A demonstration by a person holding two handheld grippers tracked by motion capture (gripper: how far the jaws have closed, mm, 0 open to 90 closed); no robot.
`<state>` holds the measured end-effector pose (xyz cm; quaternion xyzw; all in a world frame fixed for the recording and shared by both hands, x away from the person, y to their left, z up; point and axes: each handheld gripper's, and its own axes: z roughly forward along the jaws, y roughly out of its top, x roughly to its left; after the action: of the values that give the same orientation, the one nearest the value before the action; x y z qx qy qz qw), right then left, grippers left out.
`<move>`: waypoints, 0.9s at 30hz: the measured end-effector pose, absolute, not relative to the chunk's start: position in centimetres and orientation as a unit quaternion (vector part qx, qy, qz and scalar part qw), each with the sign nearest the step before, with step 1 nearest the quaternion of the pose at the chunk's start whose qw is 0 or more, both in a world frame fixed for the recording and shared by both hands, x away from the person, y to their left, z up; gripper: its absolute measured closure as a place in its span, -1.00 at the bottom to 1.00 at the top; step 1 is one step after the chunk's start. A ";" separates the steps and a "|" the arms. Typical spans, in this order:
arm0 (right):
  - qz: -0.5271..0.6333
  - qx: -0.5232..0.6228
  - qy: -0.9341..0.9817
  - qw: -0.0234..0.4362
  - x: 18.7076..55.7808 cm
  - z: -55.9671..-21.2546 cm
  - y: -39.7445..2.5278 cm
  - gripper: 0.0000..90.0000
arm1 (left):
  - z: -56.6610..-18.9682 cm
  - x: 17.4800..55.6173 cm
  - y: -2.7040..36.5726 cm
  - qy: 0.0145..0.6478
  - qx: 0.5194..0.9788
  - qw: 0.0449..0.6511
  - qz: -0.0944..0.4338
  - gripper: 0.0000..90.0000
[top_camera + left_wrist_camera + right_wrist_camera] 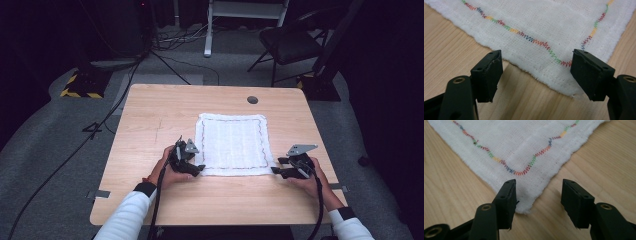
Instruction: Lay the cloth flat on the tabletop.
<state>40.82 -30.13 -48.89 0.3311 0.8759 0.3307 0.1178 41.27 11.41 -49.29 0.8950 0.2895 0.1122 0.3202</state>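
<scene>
Two grippers sat open at the near corners of the white cloth point(232, 144), lying flat mid-table point(150, 110): left gripper point(196, 169) at one, right gripper point(278, 166) at the other.

a white woven cloth point(233, 144) lies spread flat and square on the wooden tabletop point(150, 115), nearer its right edge than its left; a zigzag line of multicoloured stitching runs just inside its hem on all sides; its two near corners point toward the tabletop's near edge.
</scene>
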 end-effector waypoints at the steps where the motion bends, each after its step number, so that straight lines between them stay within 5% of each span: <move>1: 0.330 0.333 0.875 0.119 40.5 -48.9 -30.2 0.03 | -49.3 41.1 11.5 0.292 0.895 0.319 0.106 -0.42; 27: 0.369 0.280 0.874 0.149 39.3 -47.2 -26.9 -0.14 | -47.3 41.7 15.0 0.339 0.850 0.378 0.141 -0.54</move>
<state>39.32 -26.87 -47.18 0.2796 0.8740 0.3685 0.1486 41.66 14.99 -47.31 0.8501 0.3387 0.1413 0.3778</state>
